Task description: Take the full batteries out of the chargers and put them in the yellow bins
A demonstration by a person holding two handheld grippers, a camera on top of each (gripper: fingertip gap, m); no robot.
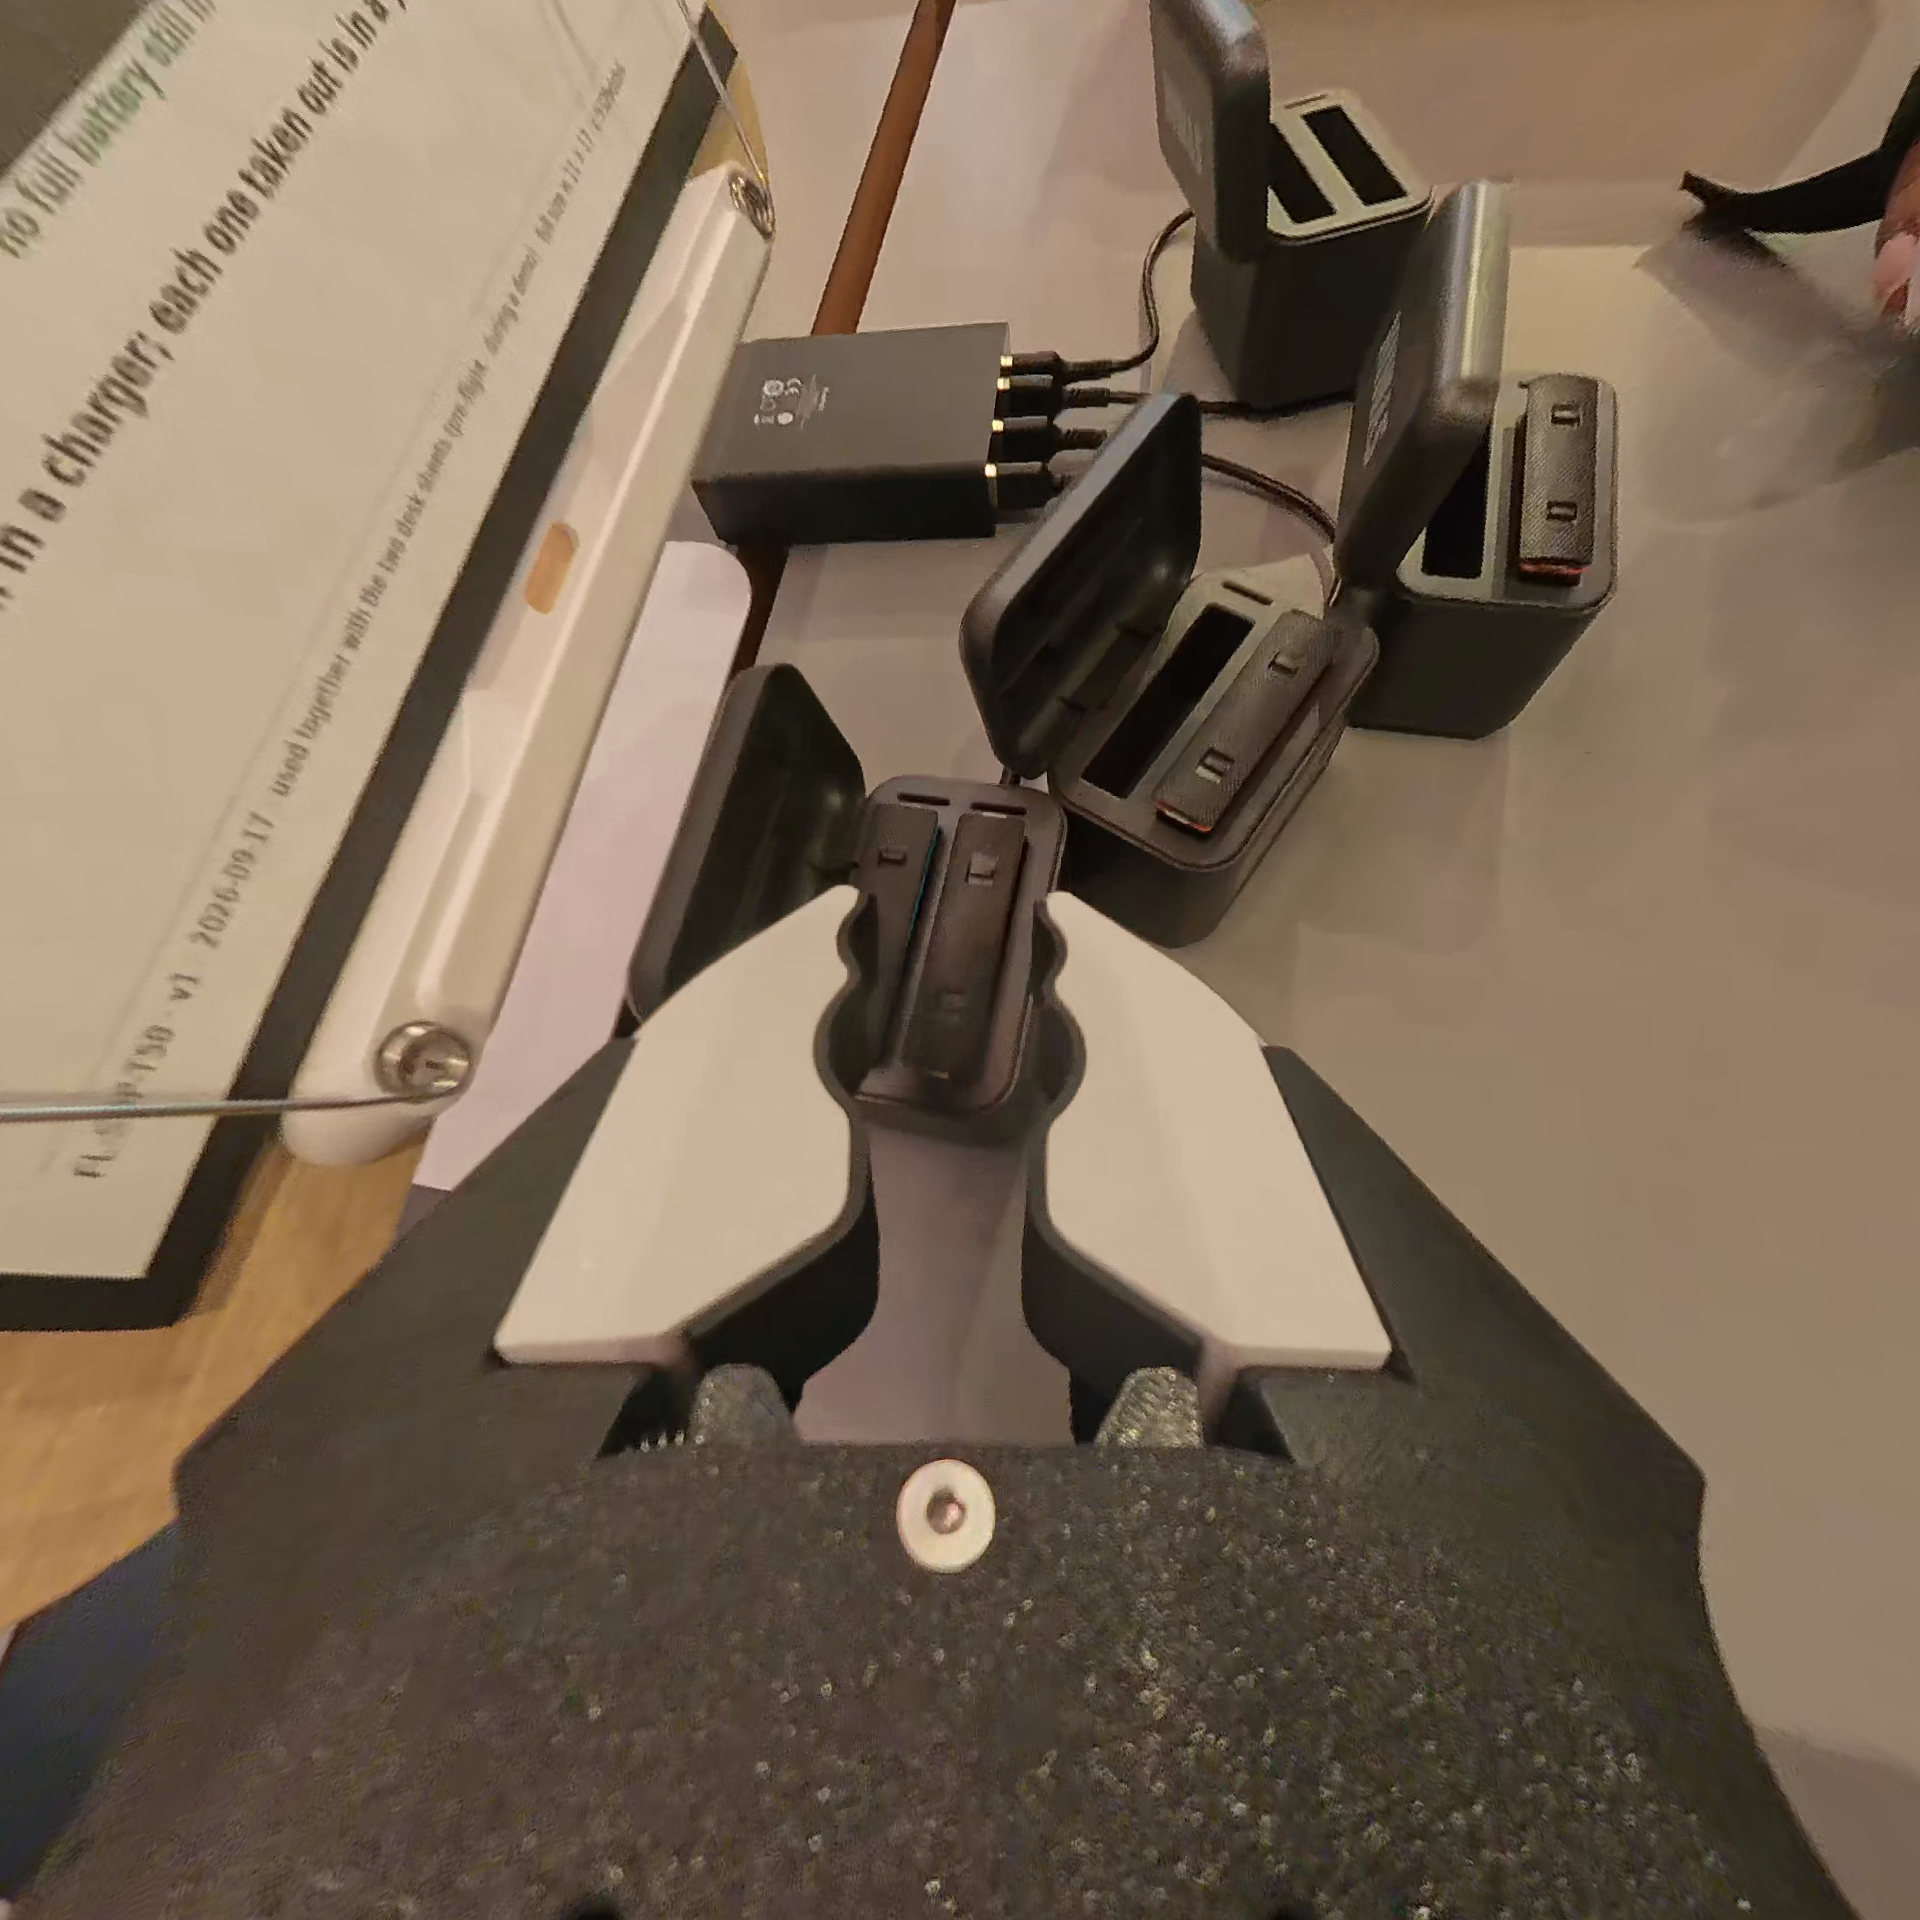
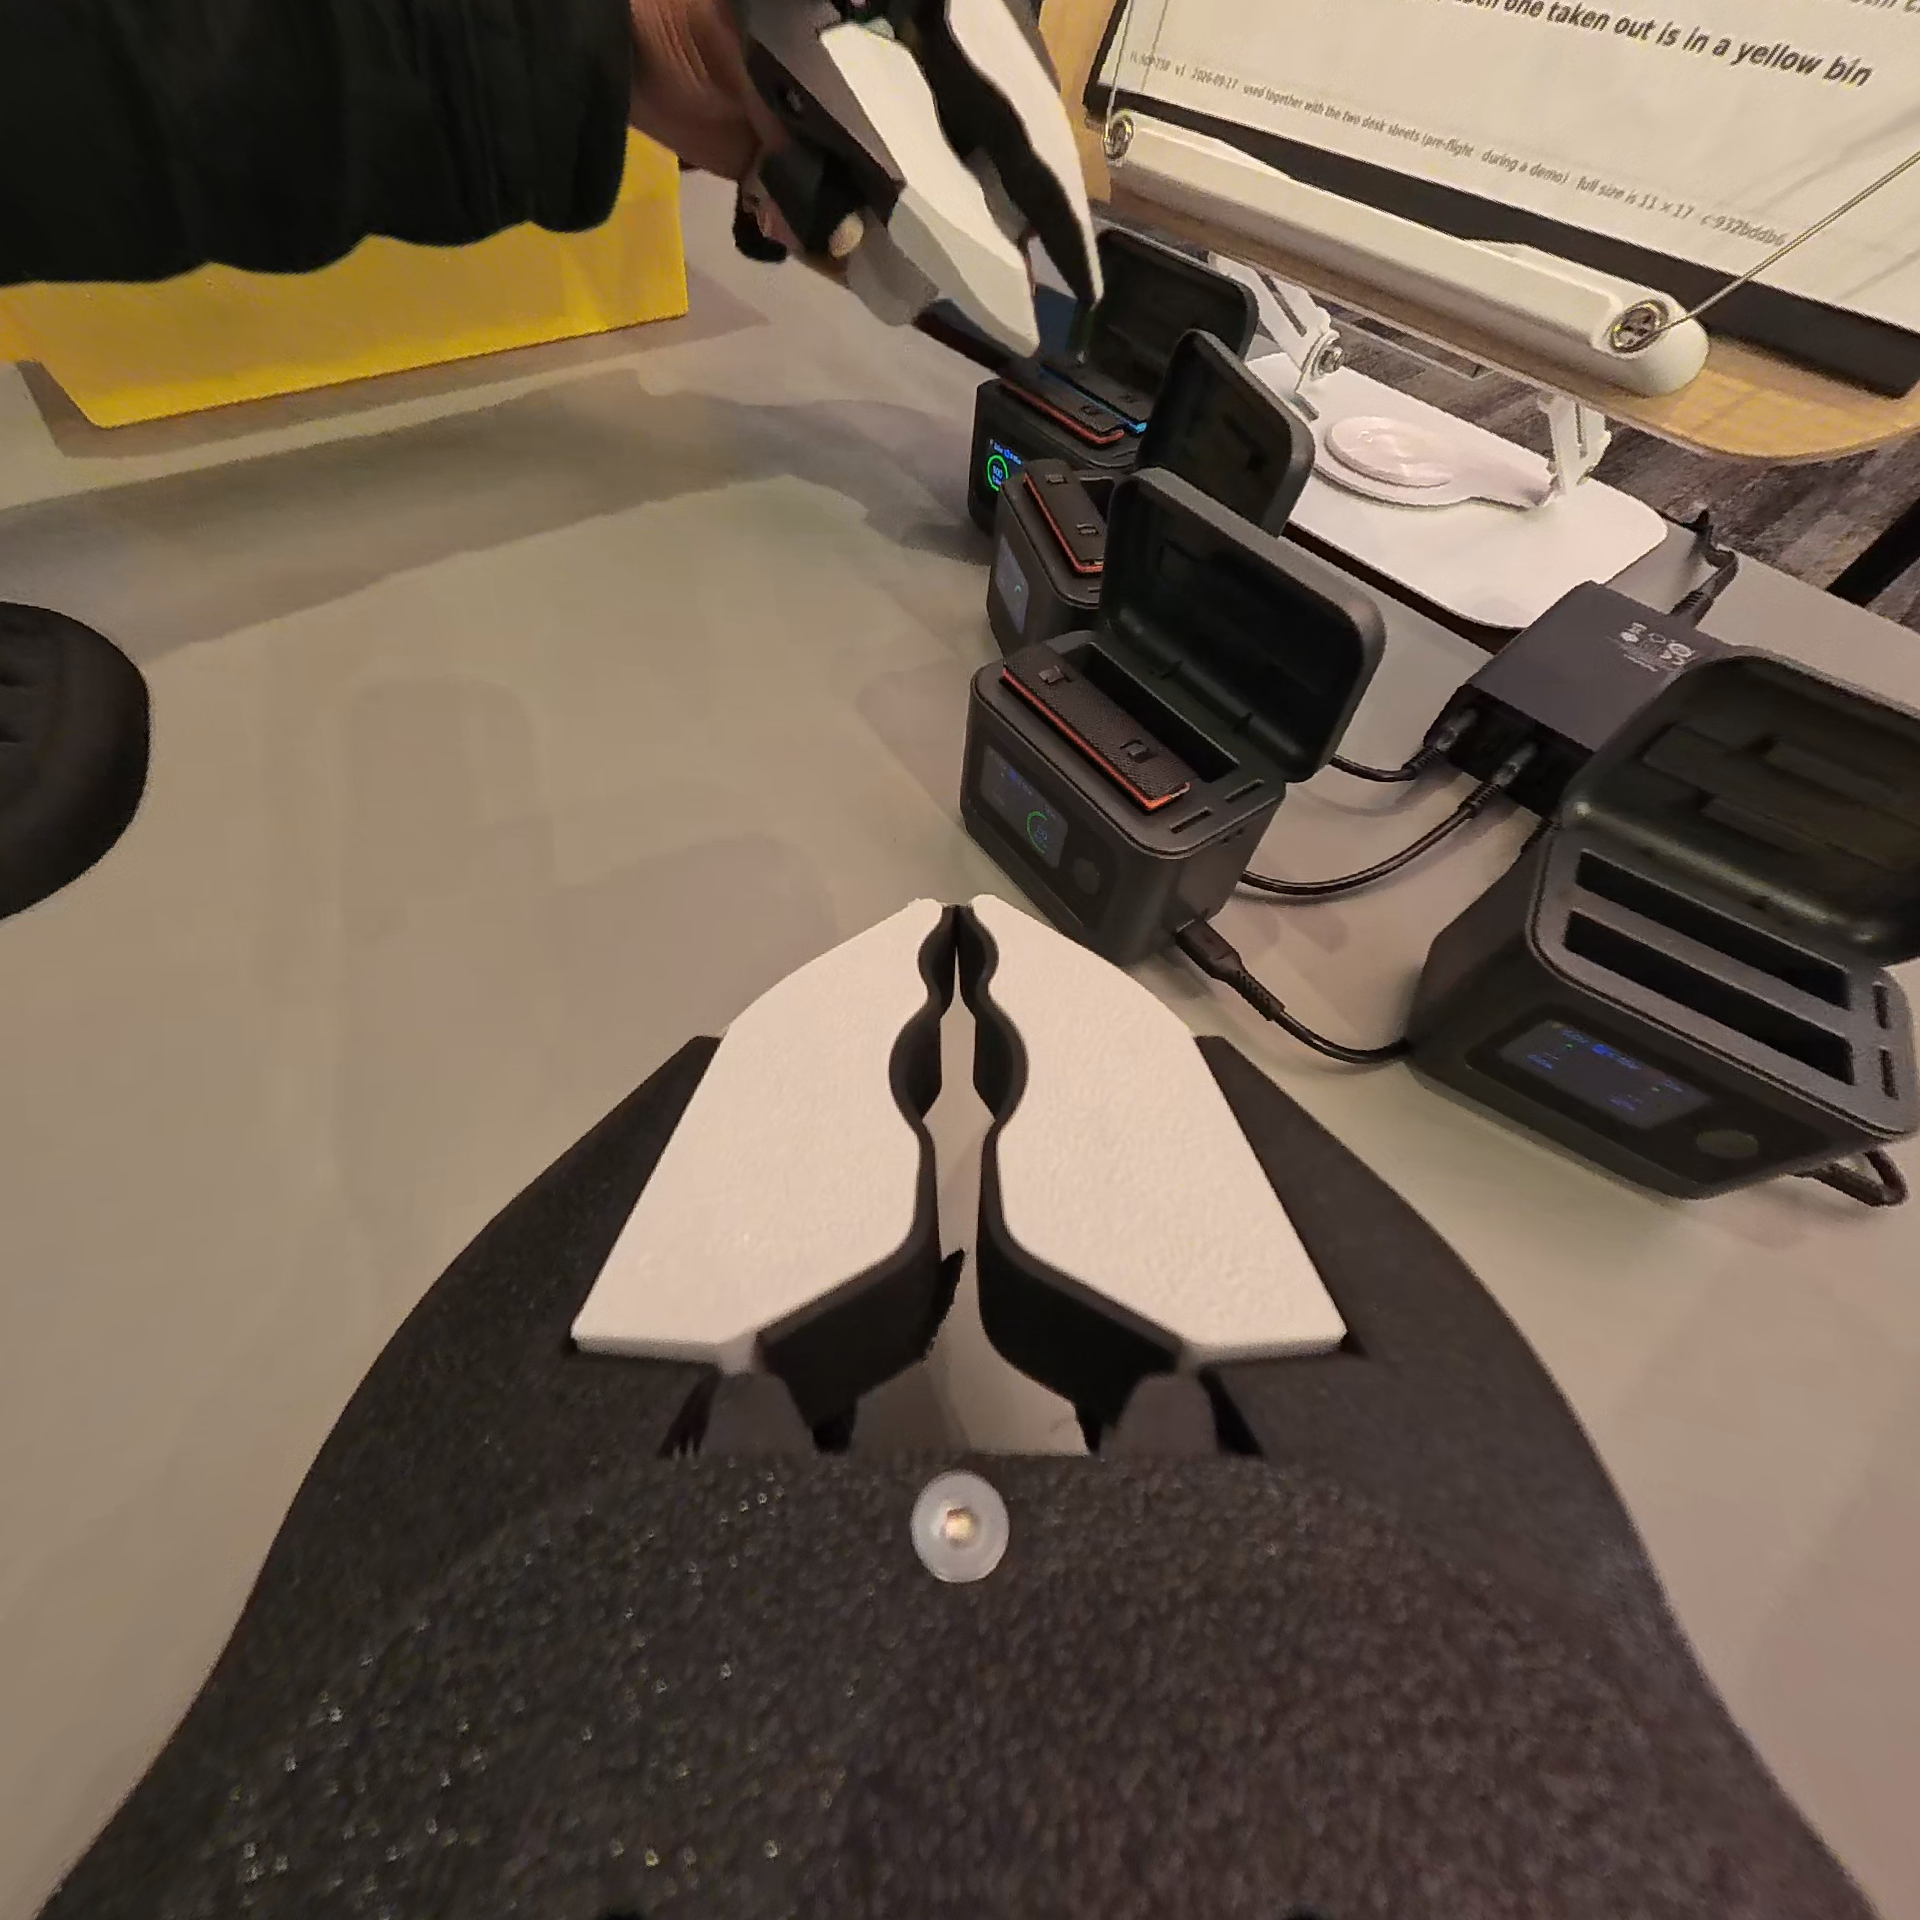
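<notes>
My left gripper (image 1: 948, 935) is open, its white fingers (image 1: 727, 1091) straddling the top of the nearest black charger (image 1: 961, 805), which holds two dark batteries (image 1: 971, 935). In the right wrist view the left gripper (image 2: 1060, 322) has its tips down on that far charger (image 2: 1049, 436). Two more open chargers (image 1: 1195, 831) (image 1: 1496, 623) each hold one orange-edged battery (image 1: 1236, 727) (image 1: 1558, 468). A fourth charger (image 2: 1683, 1018) has empty slots. My right gripper (image 2: 956, 920) is shut and empty over the grey table. A yellow bin (image 2: 343, 332) stands at the far left.
A black power hub (image 1: 852, 436) with cables feeds the chargers. A framed printed sign (image 1: 312, 520) stands on a white stand just left of the nearest charger. A person's dark sleeve (image 2: 312, 125) holds the left gripper. A black round object (image 2: 52, 748) lies at the left edge. Tip to tip, the grippers are about 25 cm apart. To the black power hub (image 1: 852, 436): left tips about 20 cm, right tips about 25 cm. Look for it in the right wrist view (image 2: 1573, 656) too.
</notes>
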